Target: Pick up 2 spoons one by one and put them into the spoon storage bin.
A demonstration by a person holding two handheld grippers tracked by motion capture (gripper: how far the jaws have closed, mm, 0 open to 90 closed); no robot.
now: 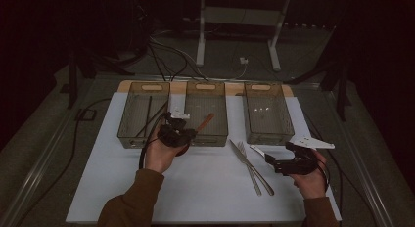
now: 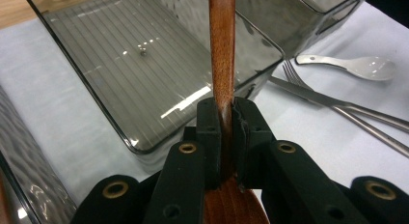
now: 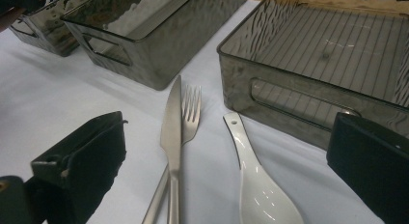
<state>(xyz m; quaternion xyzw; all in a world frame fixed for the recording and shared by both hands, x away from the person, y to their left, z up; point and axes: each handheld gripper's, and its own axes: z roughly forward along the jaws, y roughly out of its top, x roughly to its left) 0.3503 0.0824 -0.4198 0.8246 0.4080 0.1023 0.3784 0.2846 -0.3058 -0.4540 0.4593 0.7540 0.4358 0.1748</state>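
Observation:
My left gripper (image 1: 187, 134) is shut on a brown wooden spoon (image 1: 205, 122) at the front wall of the middle bin (image 1: 206, 109). In the left gripper view the spoon's handle (image 2: 223, 55) runs up from the pinched jaws over that bin (image 2: 144, 74). My right gripper (image 1: 276, 156) stands open near the right edge of the mat. Between its wide jaws, in the right gripper view, lie a knife (image 3: 172, 132), a fork (image 3: 191, 113) and a white ceramic spoon (image 3: 255, 190), none of them touched.
Three smoky see-through bins stand in a row at the back of the white mat (image 1: 122, 188); the left bin (image 1: 144, 114) holds thin dark sticks, and the right bin (image 1: 268, 112) looks bare. Knife and fork (image 1: 252, 168) lie side by side mid-mat. Cables trail on the floor behind.

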